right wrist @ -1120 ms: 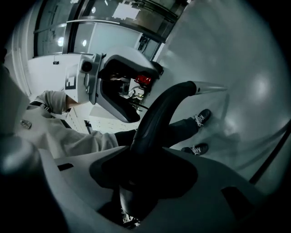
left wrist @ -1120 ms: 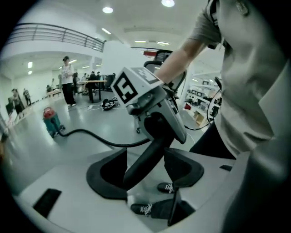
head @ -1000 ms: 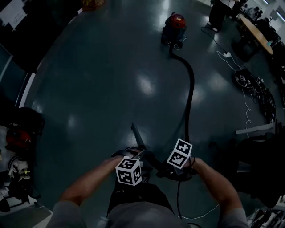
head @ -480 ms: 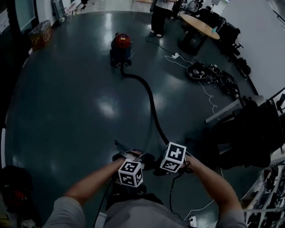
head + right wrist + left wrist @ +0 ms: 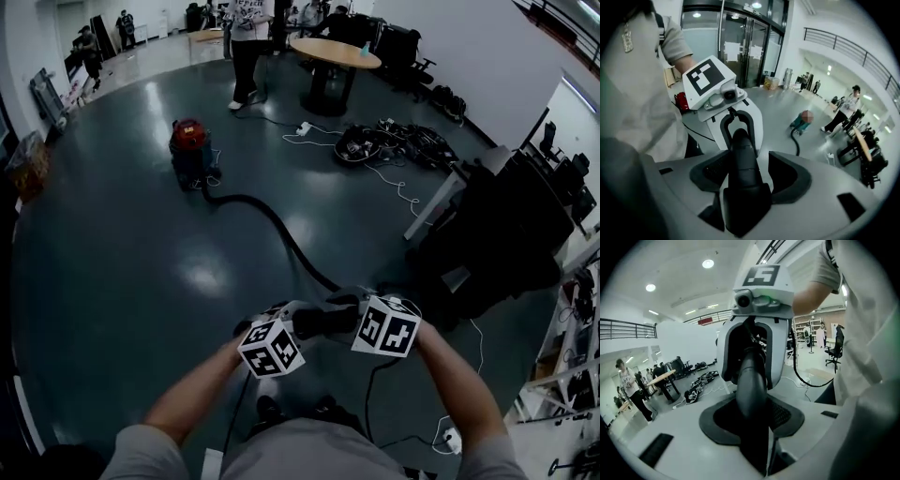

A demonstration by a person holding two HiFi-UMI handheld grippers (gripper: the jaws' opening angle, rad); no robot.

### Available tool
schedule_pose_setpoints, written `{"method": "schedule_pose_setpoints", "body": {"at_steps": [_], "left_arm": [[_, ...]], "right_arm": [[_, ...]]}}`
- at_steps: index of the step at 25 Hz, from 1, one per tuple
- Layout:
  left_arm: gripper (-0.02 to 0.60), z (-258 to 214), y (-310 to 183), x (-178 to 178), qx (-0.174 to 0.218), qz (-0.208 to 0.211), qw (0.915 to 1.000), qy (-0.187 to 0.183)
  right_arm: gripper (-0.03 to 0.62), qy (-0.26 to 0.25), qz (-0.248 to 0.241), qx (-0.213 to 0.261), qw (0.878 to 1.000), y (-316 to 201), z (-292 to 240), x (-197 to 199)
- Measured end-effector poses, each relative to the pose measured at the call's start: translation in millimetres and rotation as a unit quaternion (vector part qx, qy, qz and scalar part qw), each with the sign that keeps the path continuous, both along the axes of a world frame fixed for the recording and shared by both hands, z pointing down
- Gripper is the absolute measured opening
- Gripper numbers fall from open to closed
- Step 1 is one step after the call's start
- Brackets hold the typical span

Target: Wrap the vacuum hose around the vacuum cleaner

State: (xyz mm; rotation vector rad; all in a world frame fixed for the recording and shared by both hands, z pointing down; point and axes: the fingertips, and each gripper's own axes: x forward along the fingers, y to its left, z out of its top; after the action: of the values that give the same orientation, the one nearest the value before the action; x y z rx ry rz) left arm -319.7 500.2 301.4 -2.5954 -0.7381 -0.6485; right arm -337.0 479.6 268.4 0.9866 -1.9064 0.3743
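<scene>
Dark floor (image 5: 141,281) below — left gripper (image 5: 752,416) just closed onto the hose (image 5: 281,234), right gripper (image 5: 743,176) just opening round it.

vacuum cleaner (image 5: 188,148) stands on floor (image 5: 112,281), far left. hose (image 5: 281,234) trails from it, rightward and nearer. round table (image 5: 335,53) behind; cable heap (image 5: 380,145) just before table.
</scene>
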Motion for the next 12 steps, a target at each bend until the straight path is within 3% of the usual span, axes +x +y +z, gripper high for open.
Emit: {"method": "schedule_pose_setpoints", "body": {"at_steps": [6,12], "left_arm": [[0.152,-14.0,-27.9,31.1,0.012,-0.034,0.9993,-0.001],[0.152,-28.4,-72.3,63.2,0.008,-0.109,0.9940,-0.004]], "right_arm": [[0.250,0.041,0.029,0.122,0.991,-12.1,-58.3,42.7],[0.249,-0.019,0.125,0.225,0.966,-1.3,-96.3,118.6]]}}
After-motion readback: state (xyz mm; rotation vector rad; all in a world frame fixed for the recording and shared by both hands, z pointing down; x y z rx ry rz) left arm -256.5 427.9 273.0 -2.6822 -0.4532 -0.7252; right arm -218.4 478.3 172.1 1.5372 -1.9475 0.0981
